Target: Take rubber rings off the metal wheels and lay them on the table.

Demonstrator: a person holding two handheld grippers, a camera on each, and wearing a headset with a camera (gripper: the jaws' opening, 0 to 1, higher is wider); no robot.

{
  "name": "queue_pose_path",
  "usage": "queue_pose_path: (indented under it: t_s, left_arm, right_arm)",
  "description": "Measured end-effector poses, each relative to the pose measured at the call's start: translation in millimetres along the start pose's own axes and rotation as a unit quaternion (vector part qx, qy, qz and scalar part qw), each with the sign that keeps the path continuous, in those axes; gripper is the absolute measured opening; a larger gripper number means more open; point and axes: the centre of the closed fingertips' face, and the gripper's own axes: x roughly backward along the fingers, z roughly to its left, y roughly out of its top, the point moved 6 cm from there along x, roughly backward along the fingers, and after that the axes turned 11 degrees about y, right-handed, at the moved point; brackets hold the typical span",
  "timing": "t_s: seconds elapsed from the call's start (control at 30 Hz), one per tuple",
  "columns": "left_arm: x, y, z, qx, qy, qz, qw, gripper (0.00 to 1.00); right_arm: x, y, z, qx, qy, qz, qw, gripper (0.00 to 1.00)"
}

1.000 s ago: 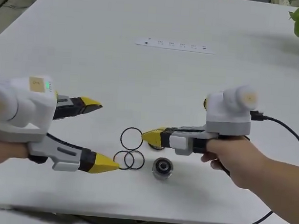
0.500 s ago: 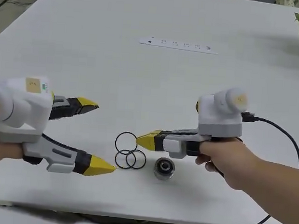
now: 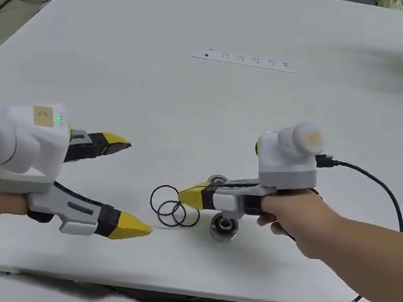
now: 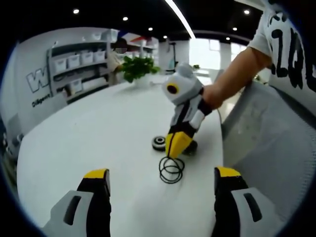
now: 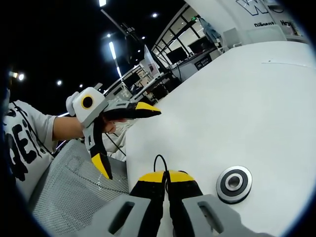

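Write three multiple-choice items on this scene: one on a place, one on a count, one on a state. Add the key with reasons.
1. Where are the rubber rings?
A. on the table, between the two grippers' tips
B. on the floor
C. in a tray

2. How many rubber rings show in the head view?
A. one
B. three
C. six

3. How is the left hand-held gripper?
A. open, holding nothing
B. shut on a ring
C. shut, holding nothing

Key:
1 A: they sit on the white top, one at the shut tips of the right hand-held gripper.
2 B: three black loops overlap there.
3 A: its jaws stand wide apart in its own view.
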Motion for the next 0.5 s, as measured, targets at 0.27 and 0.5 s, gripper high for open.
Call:
queue_pose_path:
  t_s: [0.27, 0.5]
  left_arm:
    - [1.8, -1.4, -2.3, -0.003, -0.001, 0.005, 1.0000, 0.88]
    - [4.1, -2.3, -3.9, -0.008, -0.002, 0.009, 0.9999, 0.89]
  right_arm:
    - [-7.2, -2.9, 0.0, -0.001, 0.003, 0.008, 1.0000, 0.00]
    - [-13.0, -4.2, -1.5, 0.001, 0.003, 0.017, 0.9999, 0.00]
